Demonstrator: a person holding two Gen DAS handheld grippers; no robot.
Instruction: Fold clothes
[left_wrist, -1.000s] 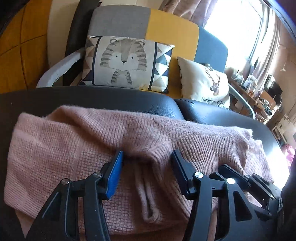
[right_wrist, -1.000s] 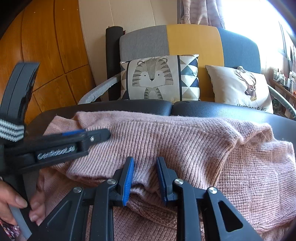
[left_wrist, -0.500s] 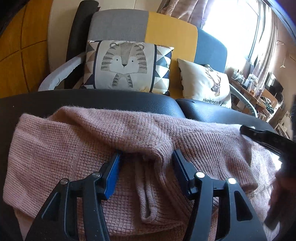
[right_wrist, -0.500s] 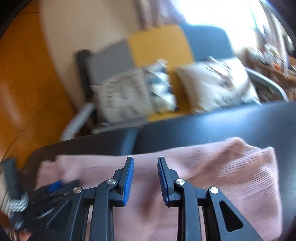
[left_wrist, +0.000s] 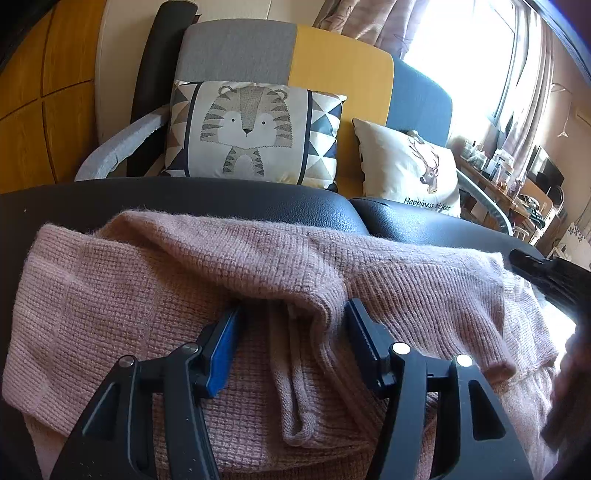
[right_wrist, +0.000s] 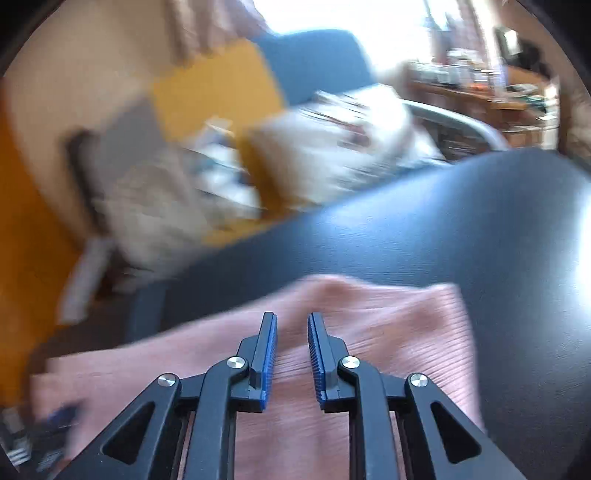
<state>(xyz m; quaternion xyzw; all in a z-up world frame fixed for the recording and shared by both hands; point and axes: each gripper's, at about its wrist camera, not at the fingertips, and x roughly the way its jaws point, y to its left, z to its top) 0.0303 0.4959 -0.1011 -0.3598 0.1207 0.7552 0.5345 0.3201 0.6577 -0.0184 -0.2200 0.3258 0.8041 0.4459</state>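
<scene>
L wrist view alone gave sharp detail: fuzzy pink knit sweater (left_wrist: 155, 295) lay on black leather seat (left_wrist: 221, 199), a fold bunched btwn left gripper (left_wrist: 291, 325)'s wide jaws. R view blurred; right gripper (right_wrist: 291, 332) narrow, just closing, nothing pinched, over sweater's ribbed edge.

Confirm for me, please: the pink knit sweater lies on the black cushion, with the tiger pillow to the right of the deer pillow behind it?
Not quite. In the left wrist view, the tiger pillow sits left of the deer pillow. The pink knit sweater does lie on the black cushion.
</scene>
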